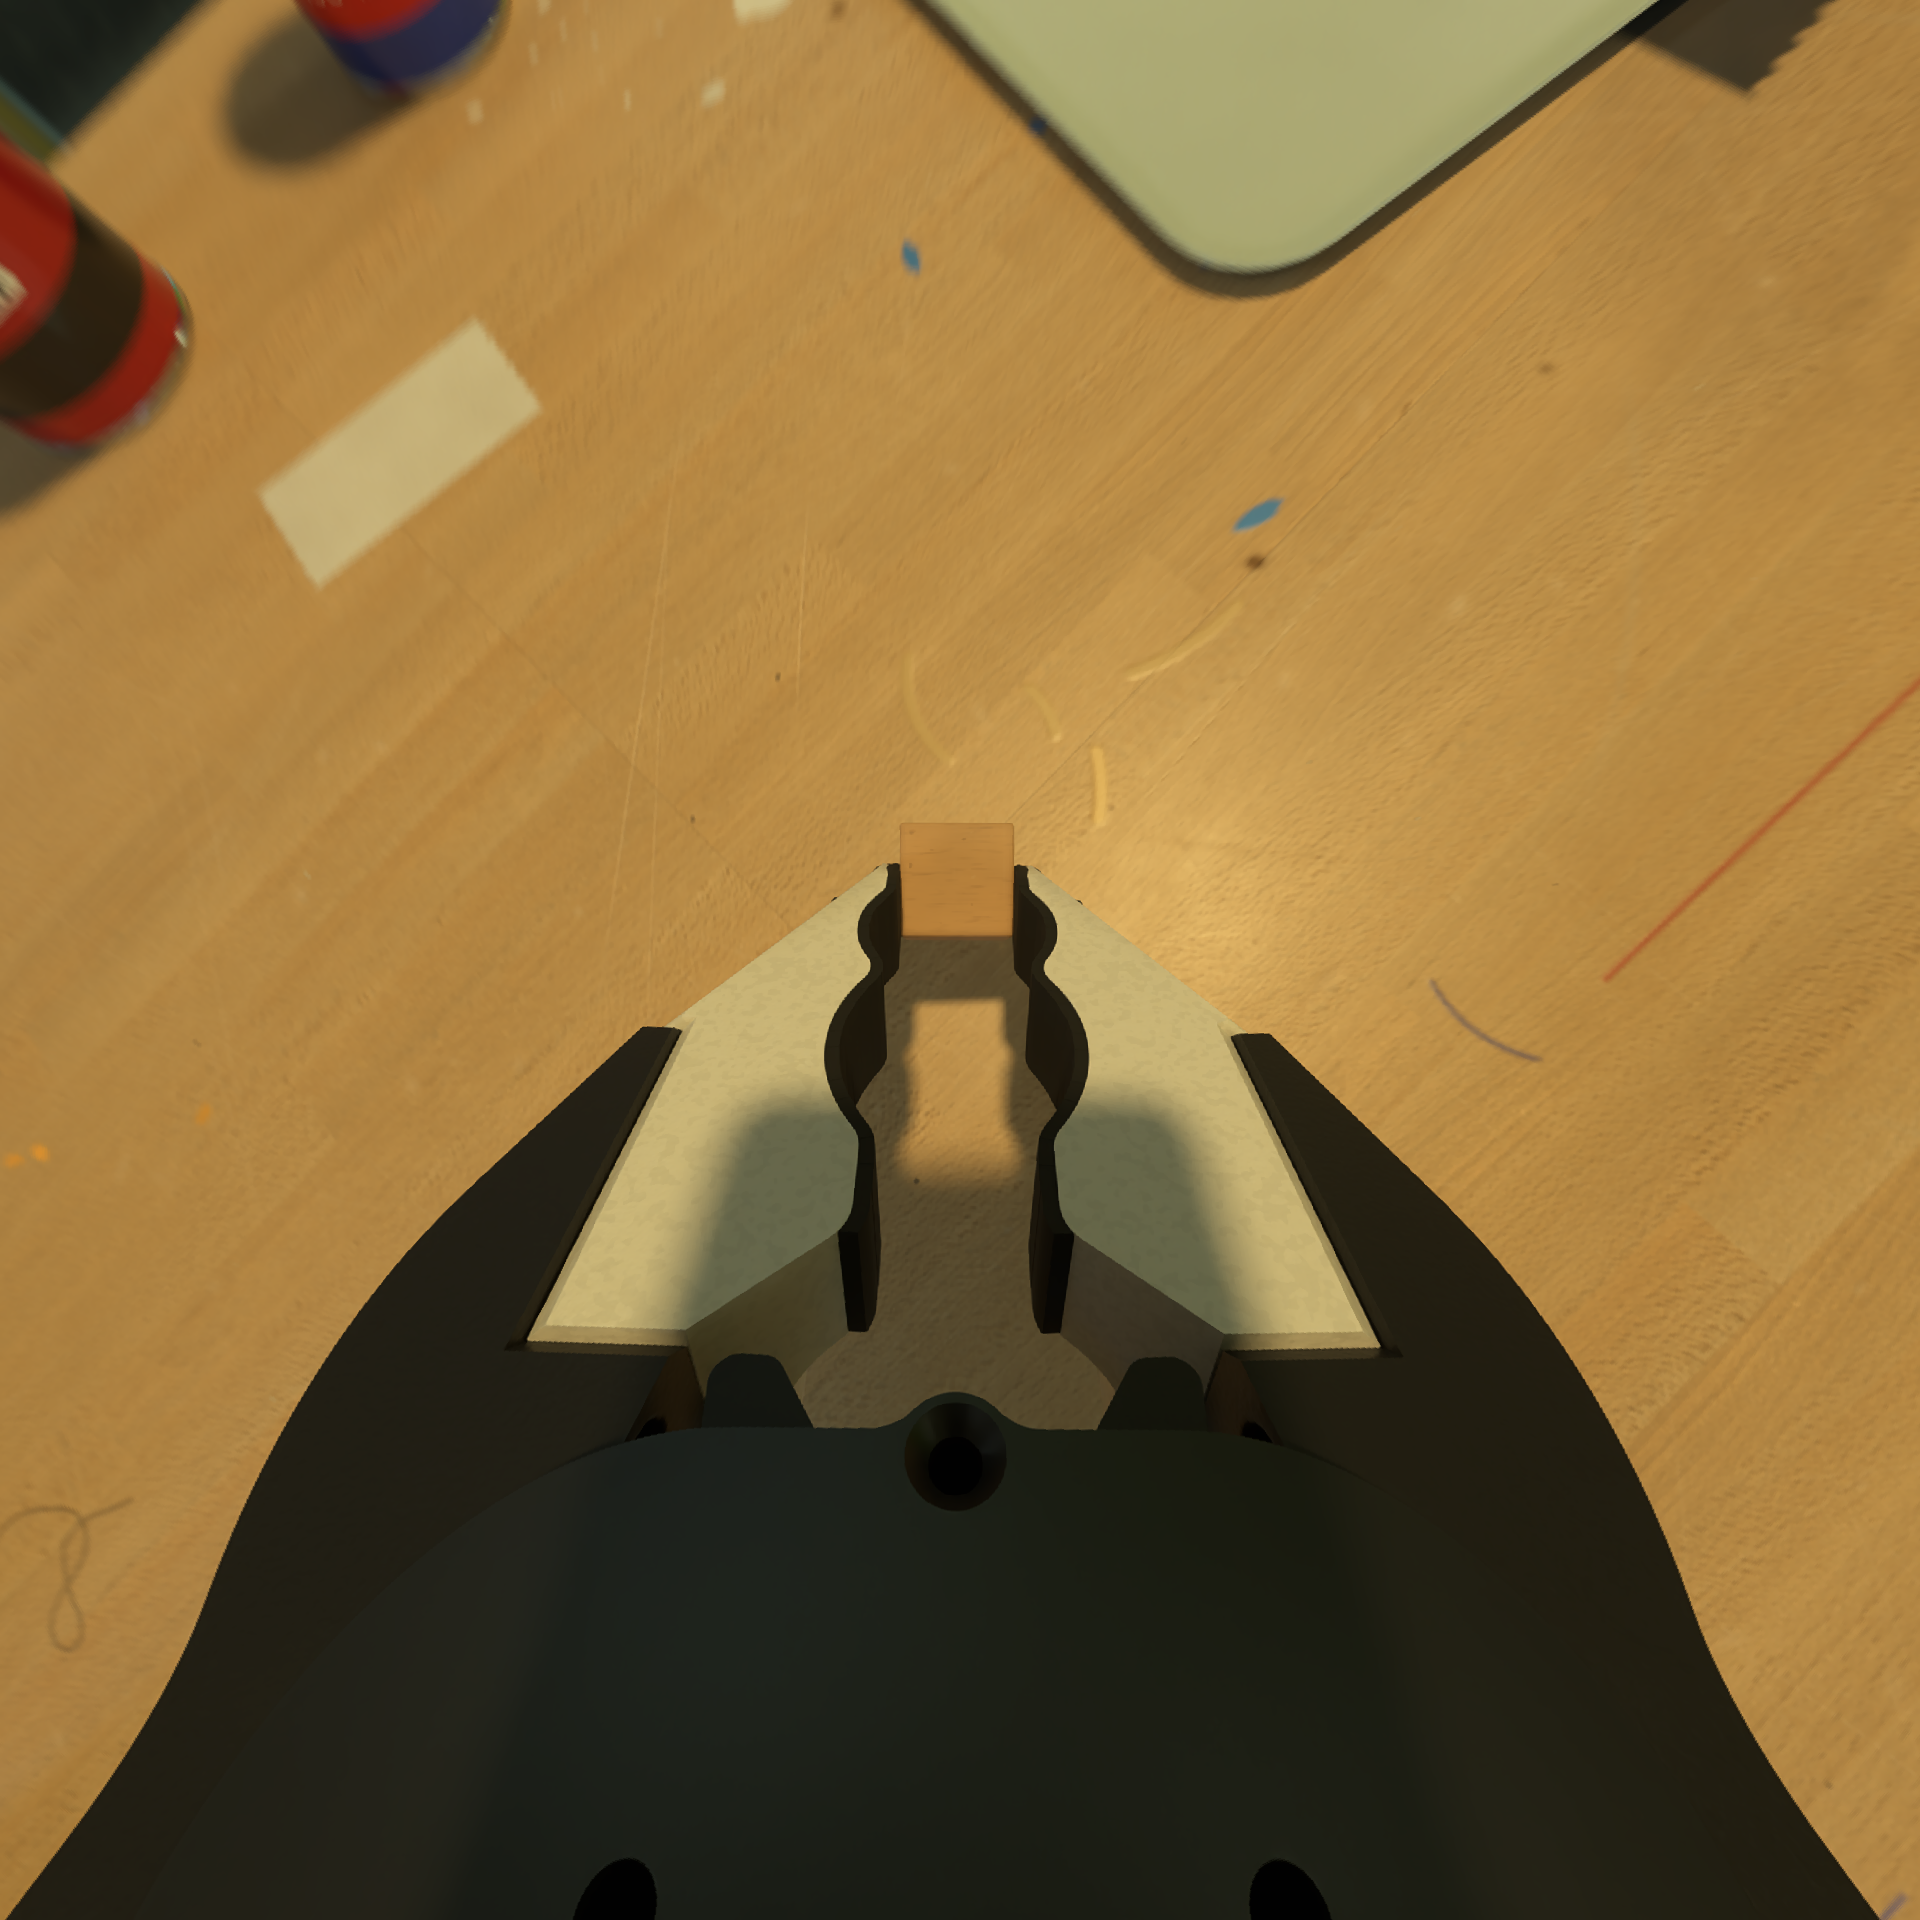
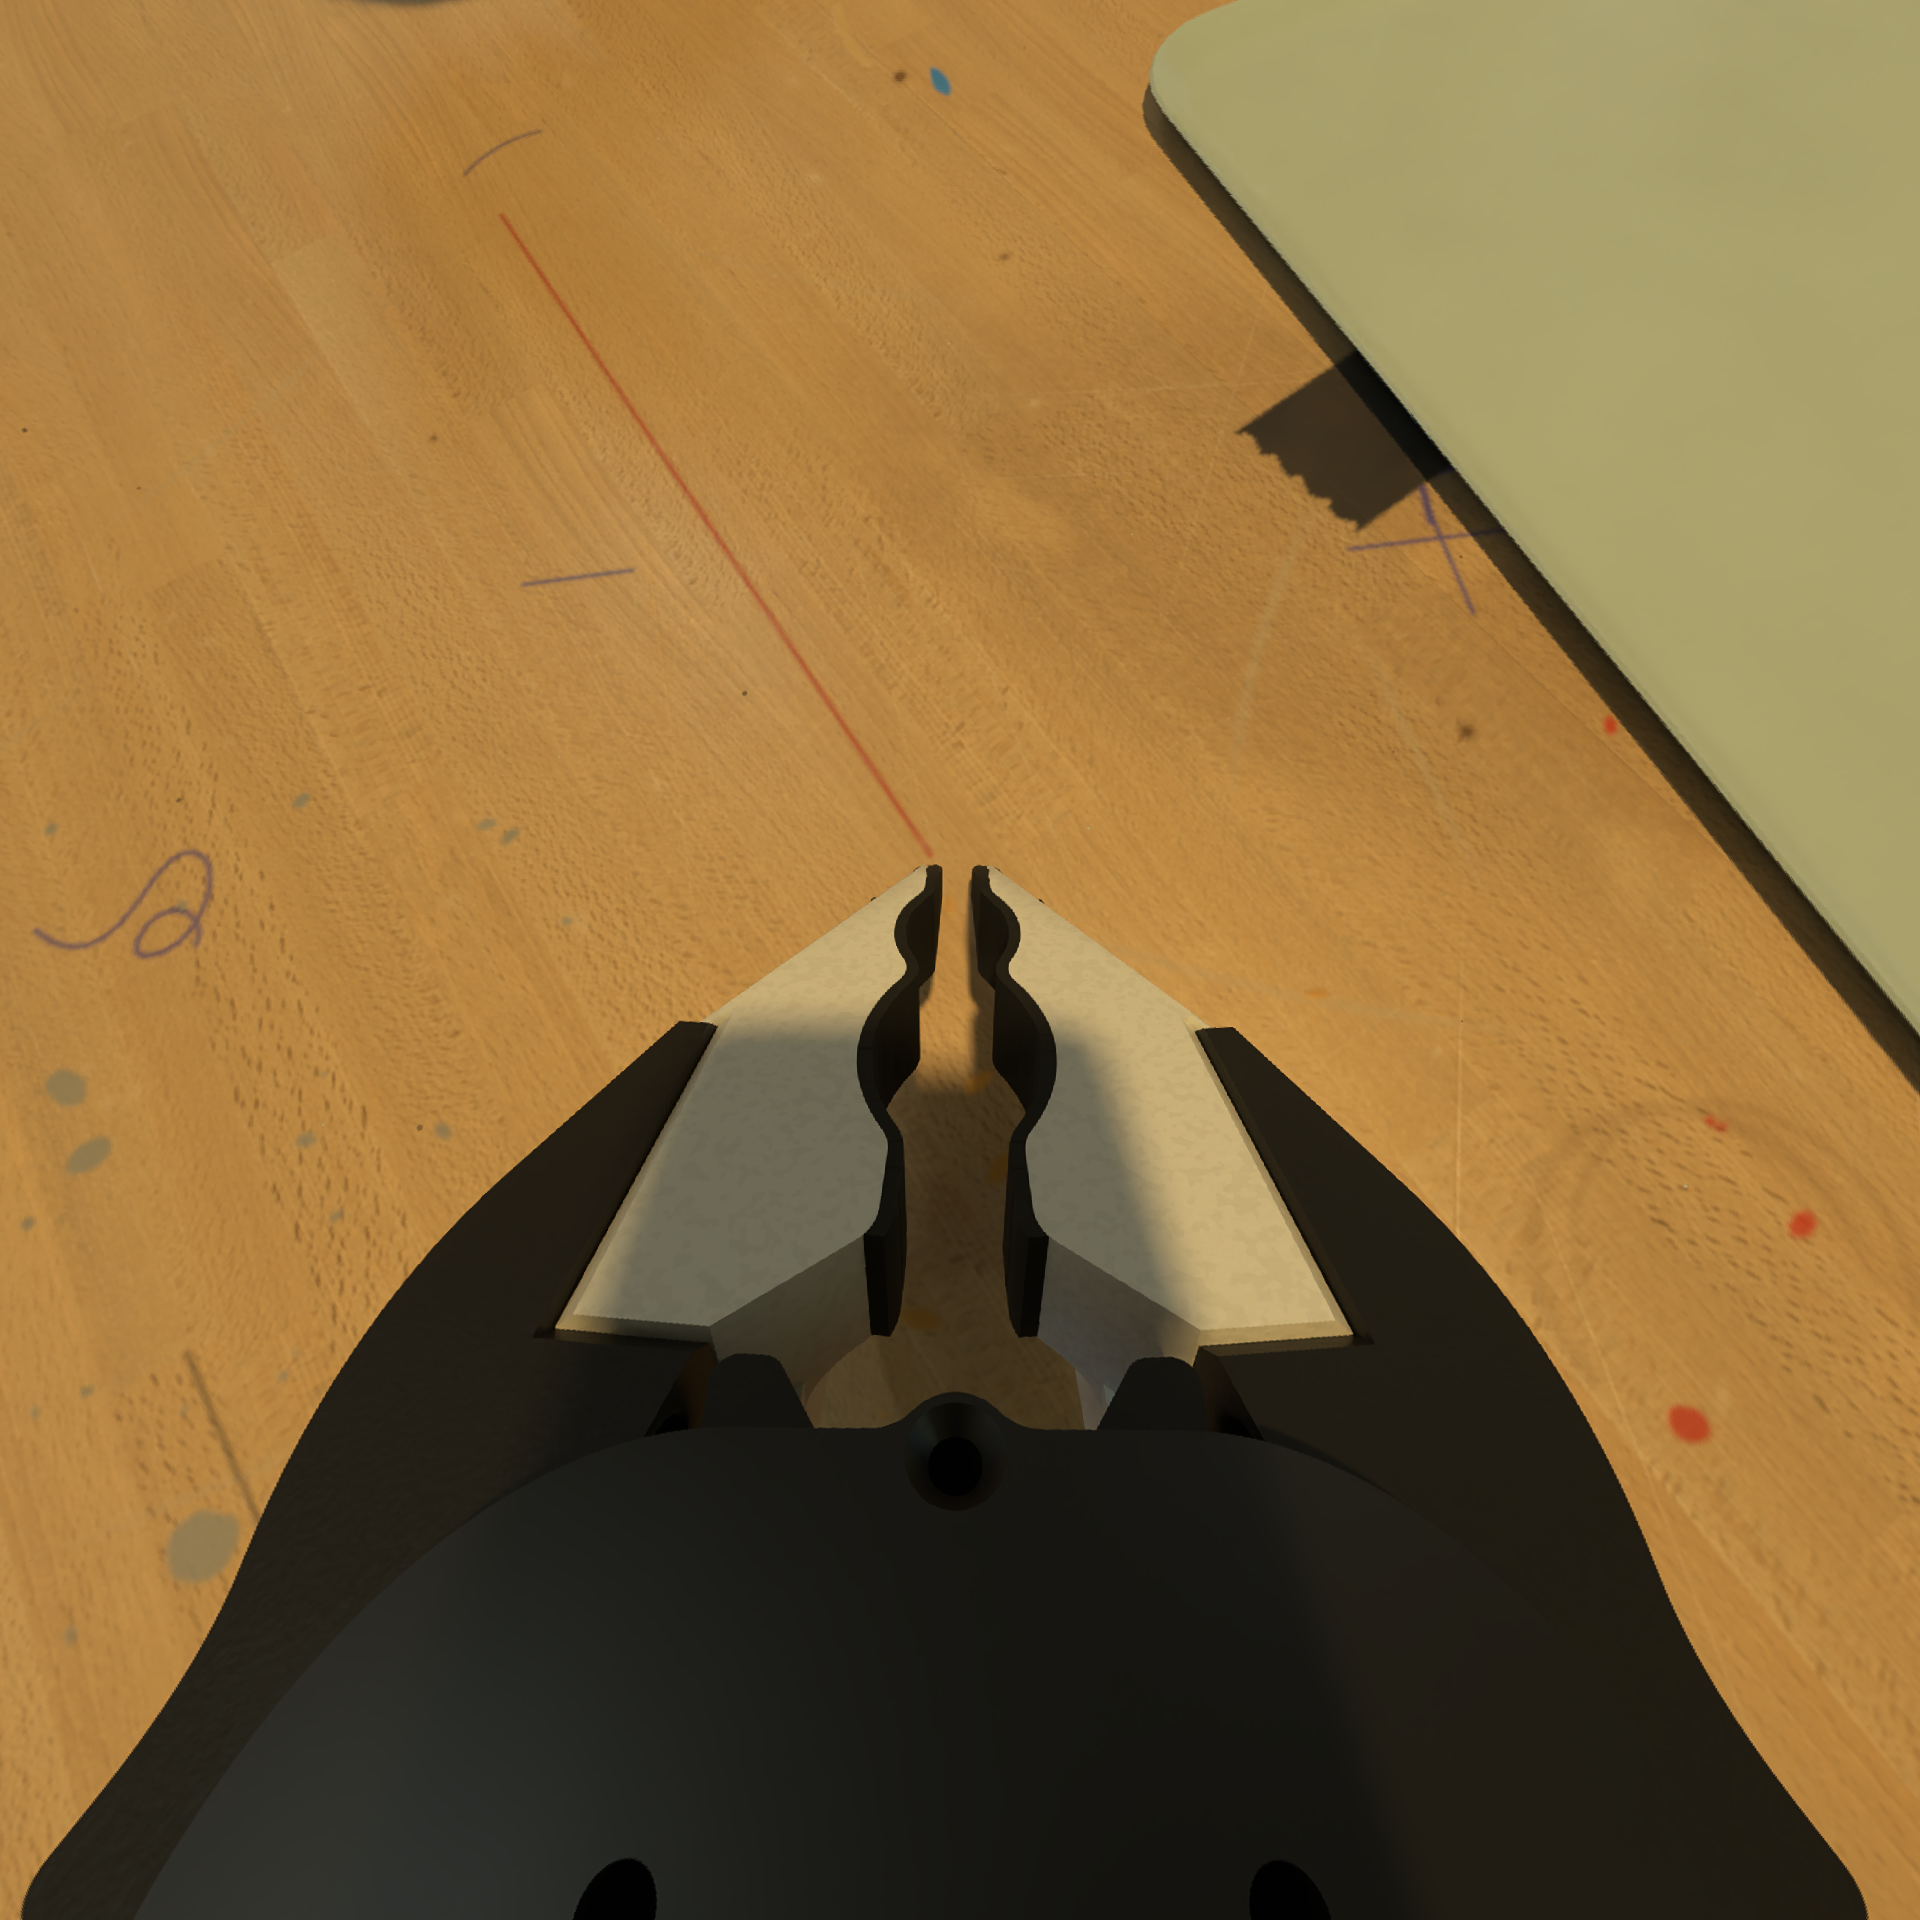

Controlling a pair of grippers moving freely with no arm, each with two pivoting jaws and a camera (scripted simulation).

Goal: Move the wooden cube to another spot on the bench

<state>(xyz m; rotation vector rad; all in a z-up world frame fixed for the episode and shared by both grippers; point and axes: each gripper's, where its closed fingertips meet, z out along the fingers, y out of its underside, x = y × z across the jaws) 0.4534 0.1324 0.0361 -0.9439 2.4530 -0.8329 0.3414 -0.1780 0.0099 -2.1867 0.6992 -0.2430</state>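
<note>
In the left wrist view a small light wooden cube (image 1: 956, 868) sits between the fingertips of my left gripper (image 1: 956, 883), which is shut on it. The cube's square shadow falls on the wooden bench (image 1: 1351, 727) nearer to me than the cube, so the cube is held a little above the surface. In the right wrist view my right gripper (image 2: 956, 878) is shut with only a thin slit between its fingers and holds nothing. It hovers over the bench (image 2: 416, 623) at the end of a thin red line. The cube does not show in the right wrist view.
A pale green mat (image 1: 1351, 125) lies at the far right and also shows in the right wrist view (image 2: 1610, 312), with black tape (image 2: 1340, 457) at its edge. A red and dark can (image 1: 73, 312) and a red and blue can (image 1: 405, 42) stand far left. A pale tape strip (image 1: 400, 452) lies on the bench.
</note>
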